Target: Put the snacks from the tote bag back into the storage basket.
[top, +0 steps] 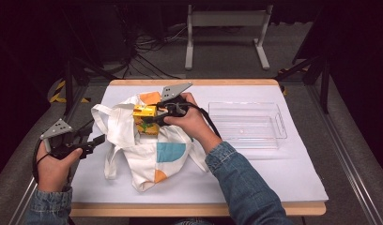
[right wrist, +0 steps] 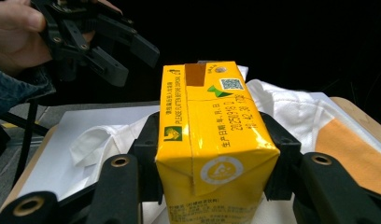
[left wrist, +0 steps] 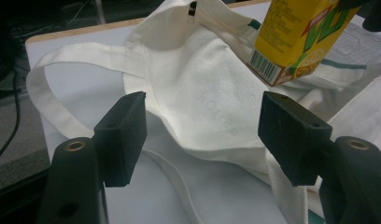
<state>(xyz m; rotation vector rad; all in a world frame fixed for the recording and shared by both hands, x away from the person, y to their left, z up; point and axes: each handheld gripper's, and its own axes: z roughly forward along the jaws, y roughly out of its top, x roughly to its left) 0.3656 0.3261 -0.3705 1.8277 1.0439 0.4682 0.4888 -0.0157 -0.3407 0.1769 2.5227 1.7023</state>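
One carton out of the tote, tray not yet reached

One yellow drink carton (right wrist: 212, 140) is clenched between the two black pads of the right gripper (top: 154, 114), held on its two side faces, just above the mouth of the white tote bag (top: 147, 145). The bag lies crumpled on the white tabletop (top: 283, 178), its straps splayed toward the left. A second package (top: 147, 127) with yellow and green print sits at the bag's opening, directly under the held carton (what it is I cannot tell from the high view).

The left gripper (top: 96, 142) rests at the left edge of the tabletop with its jaws apart. In the left gripper view bag cloth lies between the pads, but they do not press on it, so it grasps nothing.

The clear plastic tray (top: 246, 124) to the right of the bag looks empty. By my judgement the work is unloading the bag into that tray, and it is at an early stage: the first carton is lifted free, has yet to travel across to the tray, and at least one more item remains at the bag's mouth.
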